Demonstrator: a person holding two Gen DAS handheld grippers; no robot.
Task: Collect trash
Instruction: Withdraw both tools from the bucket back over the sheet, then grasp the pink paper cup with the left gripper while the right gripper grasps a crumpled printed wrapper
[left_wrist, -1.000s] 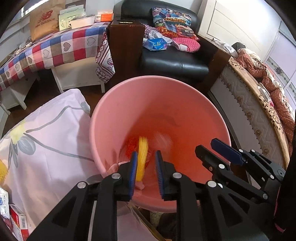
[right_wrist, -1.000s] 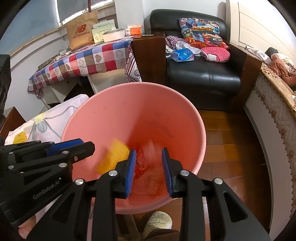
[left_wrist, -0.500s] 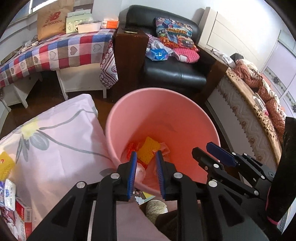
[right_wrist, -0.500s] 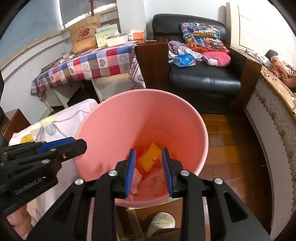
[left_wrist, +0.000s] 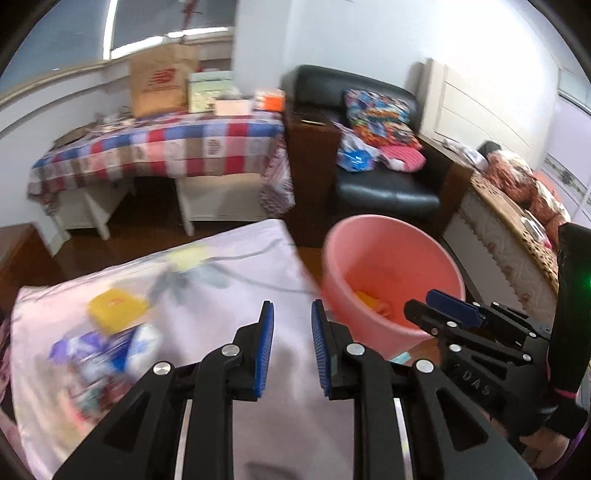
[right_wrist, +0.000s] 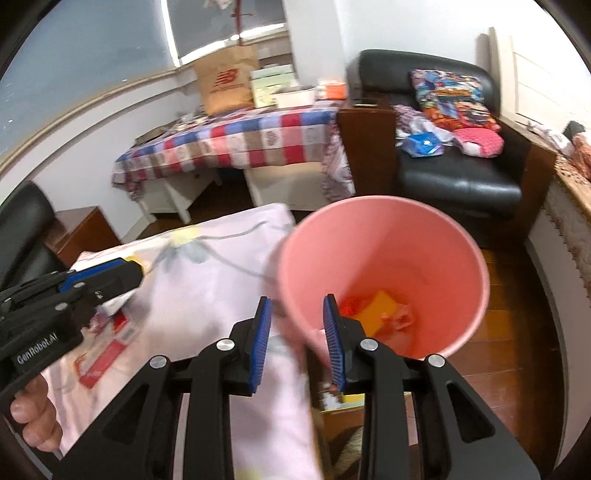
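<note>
Hovering over the pale pink flower-printed cloth (left_wrist: 229, 295), the left gripper (left_wrist: 291, 343) has its blue-padded jaws spread apart with nothing between them (bare cloth shows through the gap). It tilts downward, away from the viewer, towards the cloth's far edge.

Left of it on the cloth lies a blurred cluster of litter: a flat yellow square packet (left_wrist: 116, 308), with blue-and-white crumpled wrappers (left_wrist: 110, 350) just beside it on the near side. Which way their long sides run cannot be told through the blur.

Right gripper (right_wrist: 297, 341): jaws likewise parted, empty. It points down at the seam where the cloth meets the near wall of the round pink plastic bucket (right_wrist: 461, 258). From the left wrist view its blue-tipped fingers (left_wrist: 454, 308) jut leftward across the bucket's near rim.

Bucket stands upright, mouth up, touching the cloth's right edge, on dark wooden floor (right_wrist: 517, 332). At its bottom: a yellow flat packet (right_wrist: 378, 308) lying tilted, one corner towards the far wall, among red-orange crumpled scraps (right_wrist: 351, 304) and pinkish ones.

Further out: a low table under a red, blue and white checked cover (left_wrist: 159, 151), a brown paper bag (left_wrist: 159, 85) standing upright on it; a black leather armchair (left_wrist: 388, 192) with bright cushions behind the bucket.
</note>
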